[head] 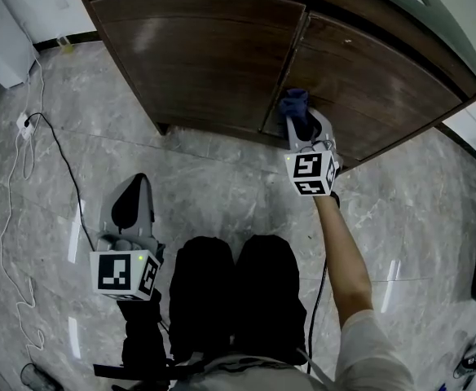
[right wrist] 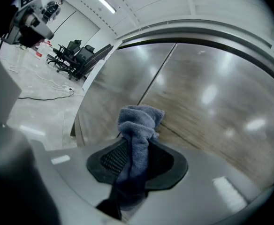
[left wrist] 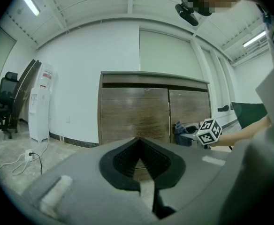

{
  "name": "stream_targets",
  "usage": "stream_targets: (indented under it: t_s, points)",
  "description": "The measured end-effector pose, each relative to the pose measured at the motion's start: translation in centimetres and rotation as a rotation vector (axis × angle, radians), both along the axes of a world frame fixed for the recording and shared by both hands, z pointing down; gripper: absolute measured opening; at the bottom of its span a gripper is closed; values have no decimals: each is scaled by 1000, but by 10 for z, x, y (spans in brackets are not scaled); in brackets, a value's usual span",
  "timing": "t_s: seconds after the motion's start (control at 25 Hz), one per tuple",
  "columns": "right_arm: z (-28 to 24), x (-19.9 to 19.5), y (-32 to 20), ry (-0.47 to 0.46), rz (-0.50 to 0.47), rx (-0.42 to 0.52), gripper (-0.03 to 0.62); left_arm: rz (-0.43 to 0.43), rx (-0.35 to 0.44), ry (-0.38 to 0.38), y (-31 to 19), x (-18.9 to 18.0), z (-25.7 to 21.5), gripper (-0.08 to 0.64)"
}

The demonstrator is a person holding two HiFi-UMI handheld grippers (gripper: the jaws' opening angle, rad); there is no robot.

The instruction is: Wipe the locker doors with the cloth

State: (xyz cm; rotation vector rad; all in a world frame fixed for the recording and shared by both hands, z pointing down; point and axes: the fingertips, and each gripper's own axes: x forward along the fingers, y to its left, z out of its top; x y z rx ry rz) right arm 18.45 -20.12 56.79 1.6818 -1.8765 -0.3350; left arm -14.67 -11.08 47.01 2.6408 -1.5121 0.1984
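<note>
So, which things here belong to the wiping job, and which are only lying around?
Job:
- blue cloth, clamped in the right gripper
- wooden locker doors

Lying about:
- power strip and cables
- water dispenser
- office chairs
- left gripper, shut and empty

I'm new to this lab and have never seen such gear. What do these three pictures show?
A person holds a hand-held gripper in each hand; the marker cubes belong to the grippers. The head view looks down from a camera on the person's head. The two gripper views look along each gripper's jaws. The right hand-held gripper is clamped on a blue cloth, held at the seam of the brown locker doors. The left hand-held gripper is shut and empty, back from the doors. A power strip lies on the marble floor.
</note>
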Motion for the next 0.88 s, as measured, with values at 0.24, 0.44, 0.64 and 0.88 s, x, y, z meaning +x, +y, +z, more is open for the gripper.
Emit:
stream_targets:
  t_s: [0.24, 0.44, 0.64, 0.88]
  points:
    - [-59, -15, -11, -5, -22, 88, 112, -8, -1, 3, 0, -5, 0, 0]
    - [-125, -32, -20, 1, -46, 176, 112, -7, 0, 12, 0, -5, -1, 0]
    - [-181, -44, -27, -22, -41, 234, 112, -3, 0, 16, 0, -4, -1, 0]
    - [-234, -61, -37, -20, -53, 304, 112, -2, -4, 25, 1, -4, 0, 0]
